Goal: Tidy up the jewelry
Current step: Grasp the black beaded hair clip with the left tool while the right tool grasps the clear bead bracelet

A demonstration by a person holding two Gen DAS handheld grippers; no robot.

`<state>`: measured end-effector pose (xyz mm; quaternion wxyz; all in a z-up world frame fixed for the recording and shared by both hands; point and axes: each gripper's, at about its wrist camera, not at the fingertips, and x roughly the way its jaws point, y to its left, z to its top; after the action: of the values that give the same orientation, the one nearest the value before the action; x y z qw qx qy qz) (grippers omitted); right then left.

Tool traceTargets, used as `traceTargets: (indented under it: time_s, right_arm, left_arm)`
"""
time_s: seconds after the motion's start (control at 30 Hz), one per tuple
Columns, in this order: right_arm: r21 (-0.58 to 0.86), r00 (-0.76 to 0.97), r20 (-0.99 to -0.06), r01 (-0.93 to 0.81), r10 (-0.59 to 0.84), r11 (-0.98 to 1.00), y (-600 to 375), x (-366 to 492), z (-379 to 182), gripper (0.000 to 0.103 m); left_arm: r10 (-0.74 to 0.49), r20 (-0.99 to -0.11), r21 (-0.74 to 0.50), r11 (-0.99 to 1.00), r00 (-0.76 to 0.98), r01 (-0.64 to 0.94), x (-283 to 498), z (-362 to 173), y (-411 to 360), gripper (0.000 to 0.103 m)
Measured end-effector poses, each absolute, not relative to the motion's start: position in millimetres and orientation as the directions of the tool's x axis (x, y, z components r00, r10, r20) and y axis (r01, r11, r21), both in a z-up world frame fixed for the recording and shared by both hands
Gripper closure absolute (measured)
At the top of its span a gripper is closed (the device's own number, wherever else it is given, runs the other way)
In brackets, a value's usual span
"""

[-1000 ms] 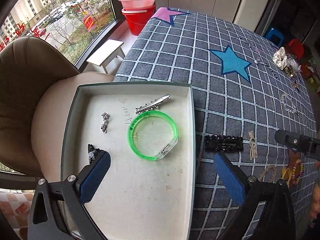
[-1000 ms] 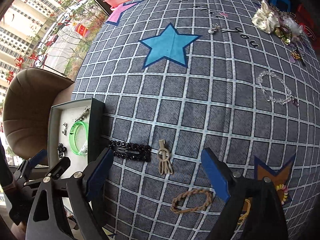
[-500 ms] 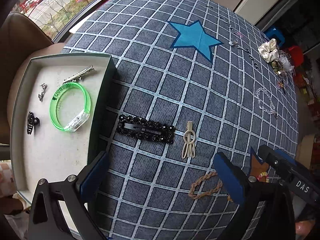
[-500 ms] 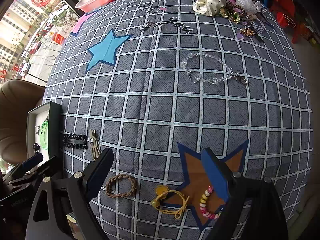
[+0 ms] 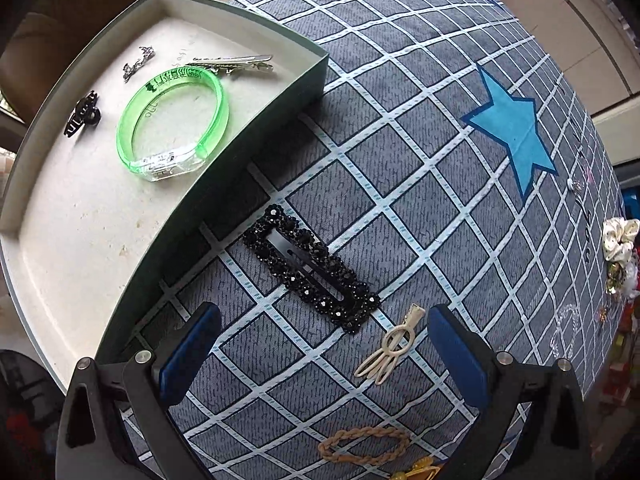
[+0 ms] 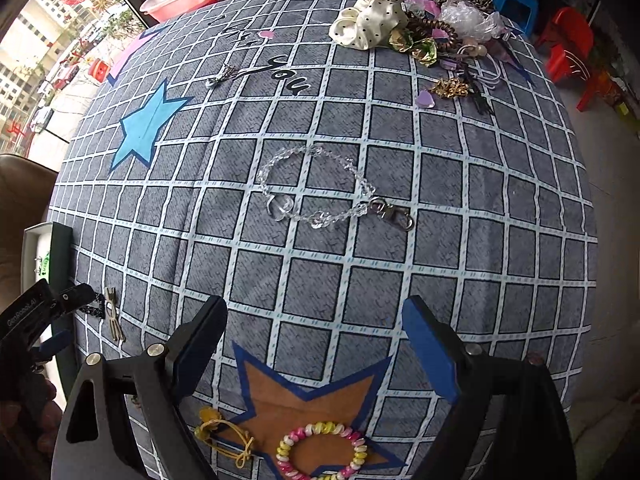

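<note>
The left gripper point(image 5: 320, 356) hovers empty, jaws apart, over the black clip point(image 5: 312, 268) (beside the tray point(image 5: 240, 160)). Next: descend and pinch it. The right gripper point(image 6: 316, 344) gapes empty too.

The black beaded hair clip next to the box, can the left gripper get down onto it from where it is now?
Probably yes. The left gripper is open and empty, with the black beaded hair clip just beyond its fingertips on bare cloth. Nothing covers it; the box wall and the cream clip lie close on either side.
</note>
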<state>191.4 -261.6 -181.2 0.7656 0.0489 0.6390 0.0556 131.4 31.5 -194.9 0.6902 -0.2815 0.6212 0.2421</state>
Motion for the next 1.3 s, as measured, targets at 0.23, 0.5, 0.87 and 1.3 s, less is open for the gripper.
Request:
traceTargets:
  time_s: [0.23,0.5,0.87,1.3]
  right_arm:
    - [0.095,0.201,-0.974,-0.046,0.102,0.994,-276,220,-192,0.012]
    - [0.054,0.194,-0.978,-0.108,0.074,0.993,-280,242,-207,0.014]
    - [0.01,0.212,-0.975,-0.246,0.064,0.969,-247,253,-214,0.031]
    - [0.125,0.197,-0.966,-0.205,0.166,0.971,-259,235,-201,0.094]
  left_arm:
    - [0.004,-0.997,-0.054,0.642,0.074,-0.765,123,-216,44,0.0]
    - [0.055,-0.997,-0.011,0.647,0.062,-0.762,128,-223,54,0.0]
    - [0.086,-0.992,-0.004,0.717,0.095,-0.697,146,-211,25,0.032]
    - [0.073,-0.982,-0.033,0.843,0.175,-0.538,151,-178,15,0.053]
